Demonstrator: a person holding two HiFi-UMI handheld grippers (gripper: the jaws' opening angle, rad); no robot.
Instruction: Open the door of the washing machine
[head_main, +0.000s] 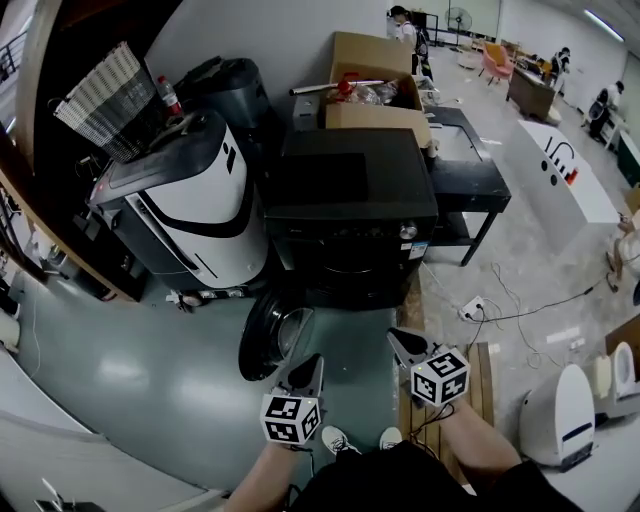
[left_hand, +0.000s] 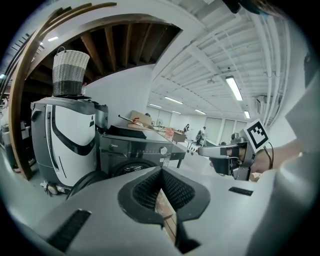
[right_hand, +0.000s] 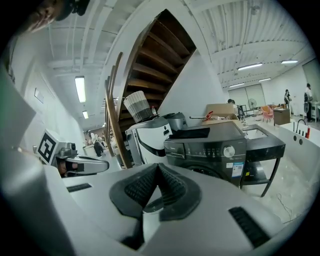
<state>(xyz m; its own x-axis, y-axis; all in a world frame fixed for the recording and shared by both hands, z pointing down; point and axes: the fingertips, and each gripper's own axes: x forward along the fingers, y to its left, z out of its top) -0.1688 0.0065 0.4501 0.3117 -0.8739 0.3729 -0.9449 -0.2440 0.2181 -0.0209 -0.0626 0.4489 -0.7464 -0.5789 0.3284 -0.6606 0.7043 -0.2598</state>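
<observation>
Seen from above, a dark front-loading washing machine (head_main: 350, 200) stands in the middle of a cluttered workshop floor, with its control panel and a silver dial facing the near side. Its round door (head_main: 272, 335) is already swung open to the left and hangs low by the grey-green floor (head_main: 150, 370), with the glass bowl facing up and outward. The left gripper (head_main: 311, 362) hovers on the near side of the machine, just right of the open door and apart from it. Its jaws are clenched together with nothing between them. The right gripper (head_main: 399, 339) hovers beside it, a little further right and in front of the machine's lower right corner. Its jaws are likewise pressed together and hold nothing. Each gripper carries a cube with black-and-white square markers, and the person's bare forearms reach in from the near edge above a pair of white shoes (head_main: 340, 438). To the left of the washing machine stands a bulky white and black appliance (head_main: 200, 215) with a striped woven basket (head_main: 105, 90) on top, under a wooden staircase (right_hand: 155, 55). Behind the washing machine sits an open cardboard box (head_main: 375, 90), and to its right is a low black table (head_main: 470, 170). A white power strip (head_main: 472, 308) with trailing cables lies on the pale floor to the right, and a white rounded unit (head_main: 560, 415) stands at the near right. Several people stand far off at the back of the room.
</observation>
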